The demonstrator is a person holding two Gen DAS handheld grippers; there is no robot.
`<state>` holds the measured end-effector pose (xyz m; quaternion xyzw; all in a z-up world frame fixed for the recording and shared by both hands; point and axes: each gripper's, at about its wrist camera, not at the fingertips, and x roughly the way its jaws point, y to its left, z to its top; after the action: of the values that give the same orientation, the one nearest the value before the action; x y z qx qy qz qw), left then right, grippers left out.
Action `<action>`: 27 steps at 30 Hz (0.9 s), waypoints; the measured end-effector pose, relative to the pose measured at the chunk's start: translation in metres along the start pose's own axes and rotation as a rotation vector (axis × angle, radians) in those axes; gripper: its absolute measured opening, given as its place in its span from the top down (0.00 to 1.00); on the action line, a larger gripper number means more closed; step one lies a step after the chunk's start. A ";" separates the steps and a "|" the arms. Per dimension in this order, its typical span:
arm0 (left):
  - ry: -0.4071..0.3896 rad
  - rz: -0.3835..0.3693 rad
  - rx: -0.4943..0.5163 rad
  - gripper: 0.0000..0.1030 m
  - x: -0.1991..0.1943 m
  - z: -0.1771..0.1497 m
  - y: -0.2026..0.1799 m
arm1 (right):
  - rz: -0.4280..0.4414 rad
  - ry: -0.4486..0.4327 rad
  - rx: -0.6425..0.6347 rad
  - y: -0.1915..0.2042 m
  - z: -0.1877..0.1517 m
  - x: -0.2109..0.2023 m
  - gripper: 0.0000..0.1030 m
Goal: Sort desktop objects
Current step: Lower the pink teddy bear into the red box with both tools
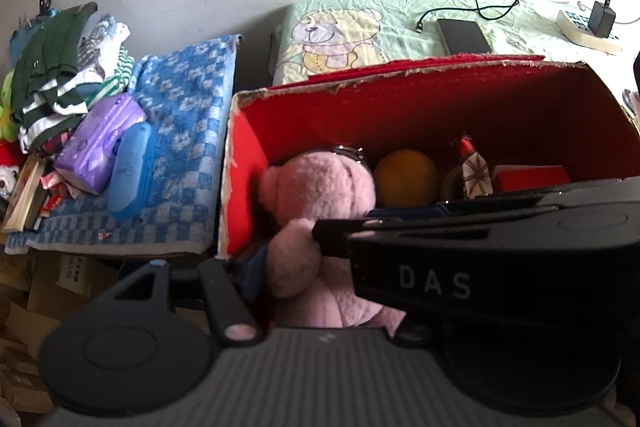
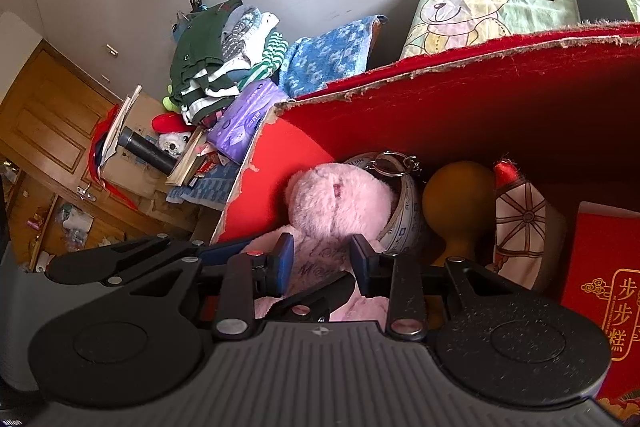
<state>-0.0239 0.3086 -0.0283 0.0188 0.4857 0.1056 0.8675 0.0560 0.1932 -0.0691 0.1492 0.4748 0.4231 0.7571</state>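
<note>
Risk of snagging comes first: the pink plush toy [image 2: 340, 203] lies against a key ring [image 2: 394, 163] and a patterned ball [image 2: 408, 219], so a lift could drag these along or tip the yellow gourd-shaped object [image 2: 456, 203] beside them. Soft pile may also slip if the grip takes fur only.

Right gripper [image 2: 322, 261]: fingers part-open, blue pads flanking the toy's body, apparently not yet clamped. Left gripper [image 1: 288, 247]: its far finger is masked by the other tool's arm, which crosses the left wrist view, so opening cannot be determined; it sits beside the toy's arm.

Location: the toy lies in the left end of the red cardboard box [image 1: 400, 115]. Appearance: pale pink, fluffy, rounded head, stitched markings on the body.
</note>
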 end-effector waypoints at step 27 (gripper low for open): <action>-0.013 0.023 0.001 0.34 -0.002 -0.004 -0.004 | 0.006 -0.006 0.022 -0.002 0.001 -0.001 0.65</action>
<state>-0.0271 0.3040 -0.0294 0.0257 0.4800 0.1152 0.8693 0.0574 0.1909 -0.0694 0.1600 0.4767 0.4198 0.7556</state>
